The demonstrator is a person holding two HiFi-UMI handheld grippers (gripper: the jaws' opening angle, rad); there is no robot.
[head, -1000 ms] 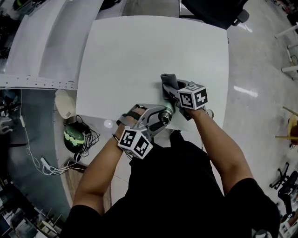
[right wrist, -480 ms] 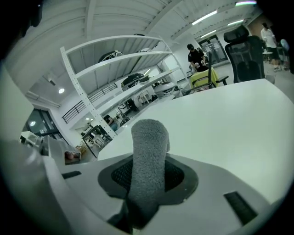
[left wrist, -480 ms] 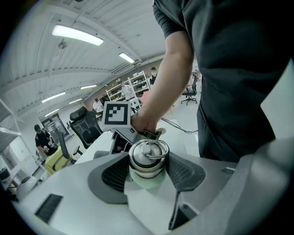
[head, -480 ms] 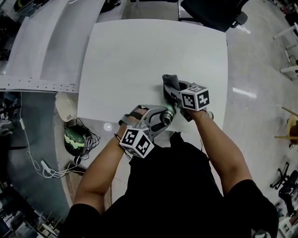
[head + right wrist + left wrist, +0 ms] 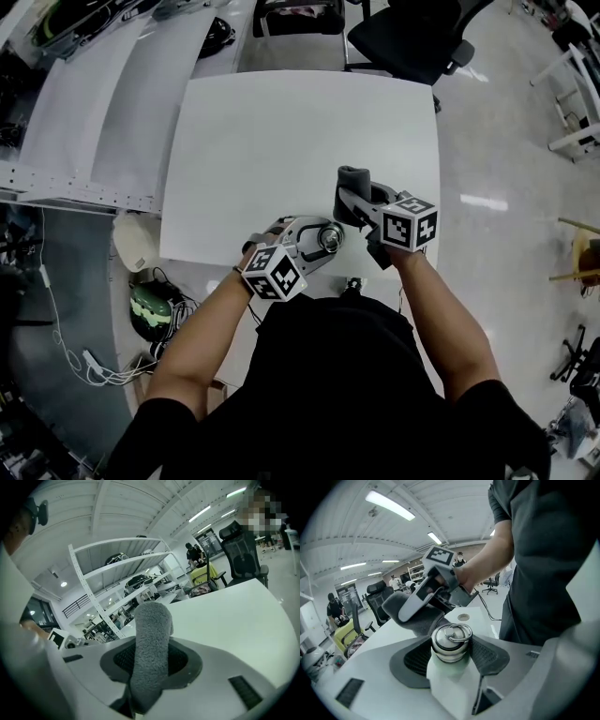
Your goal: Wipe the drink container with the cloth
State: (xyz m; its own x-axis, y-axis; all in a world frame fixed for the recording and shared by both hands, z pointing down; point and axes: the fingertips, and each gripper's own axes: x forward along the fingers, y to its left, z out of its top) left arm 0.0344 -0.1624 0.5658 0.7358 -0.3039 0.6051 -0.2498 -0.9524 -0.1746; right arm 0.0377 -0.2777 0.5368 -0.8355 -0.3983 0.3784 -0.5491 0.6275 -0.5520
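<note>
The white table point(image 5: 281, 141) lies in front of both your tools, and nothing else sits on it. Your left gripper point(image 5: 319, 240) hangs over the table edge nearest to you. Its two jaws are squeezed tight on the drink container, a pale green bottle point(image 5: 449, 672), which stands up between the dark pads. Your right gripper point(image 5: 360, 199) is just past the left one, a bit farther out over the table. Its jaws are pinched on the grey cloth point(image 5: 150, 644), and the fluffy roll sticks out beyond the tips. From the left tool, the cloth sits just behind the bottle's shiny metal lid point(image 5: 451, 641), very close to it. I cannot tell if they touch. So the getting-ready part looks done: you have the bottle in one tool and the cloth in the other, and they are close together. The rubbing is what is left. The green side of the bottle is down between the left jaws, and the cloth is up by the lid, so I think the sides need wiping too.
</note>
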